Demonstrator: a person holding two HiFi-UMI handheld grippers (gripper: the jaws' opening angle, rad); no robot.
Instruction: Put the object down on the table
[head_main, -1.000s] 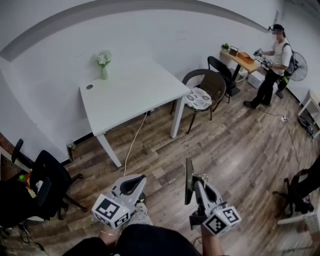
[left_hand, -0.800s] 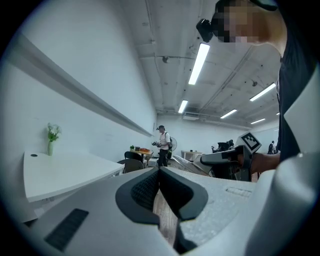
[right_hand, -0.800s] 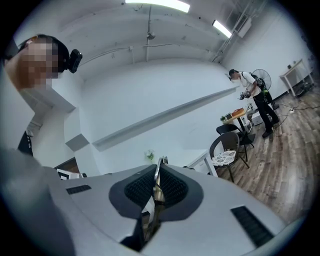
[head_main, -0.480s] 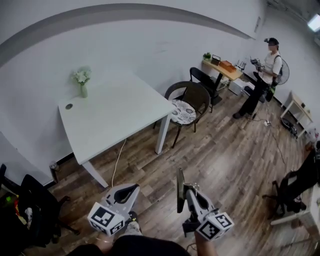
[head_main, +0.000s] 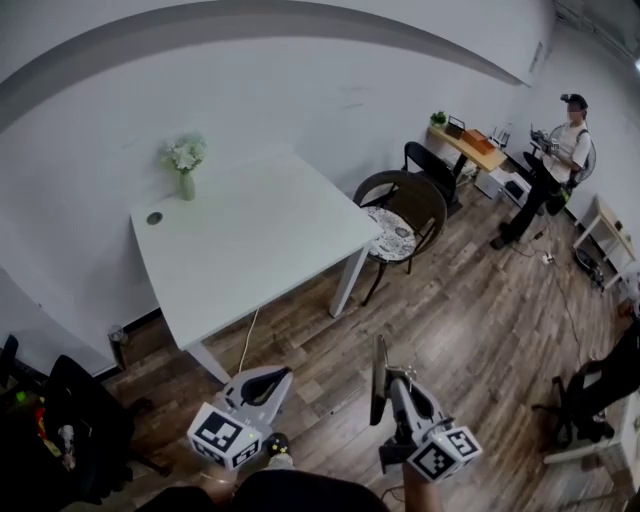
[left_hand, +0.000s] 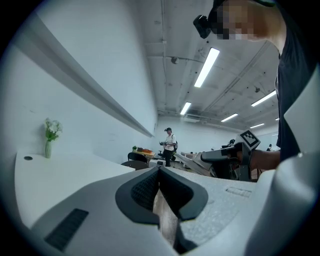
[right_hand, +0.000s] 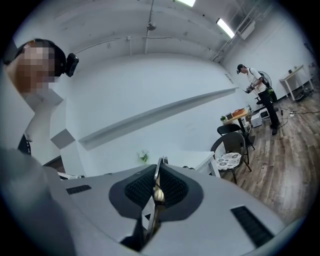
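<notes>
My right gripper (head_main: 393, 380) is shut on a thin, flat dark object (head_main: 377, 360) that stands on edge above the wooden floor. In the right gripper view the object (right_hand: 158, 181) shows as a narrow strip pinched between the black pads. My left gripper (head_main: 268, 377) is shut with nothing in it; its pads (left_hand: 148, 189) meet in the left gripper view. The white table (head_main: 250, 235) stands ahead and to the left, beyond both grippers. The right gripper (left_hand: 226, 155) also shows in the left gripper view, off to the right.
A small vase of flowers (head_main: 185, 165) and a dark round spot (head_main: 153, 217) are on the table's far left. A dark chair with a patterned cushion (head_main: 403, 215) stands at its right. Black office chairs (head_main: 70, 420) are at lower left. A person (head_main: 558, 160) stands far right by a small desk (head_main: 470, 145).
The view has swung, and the table now sits nearer and more to the right in the picture. Both grippers keep the same pose, the right one still holding the thin object.
</notes>
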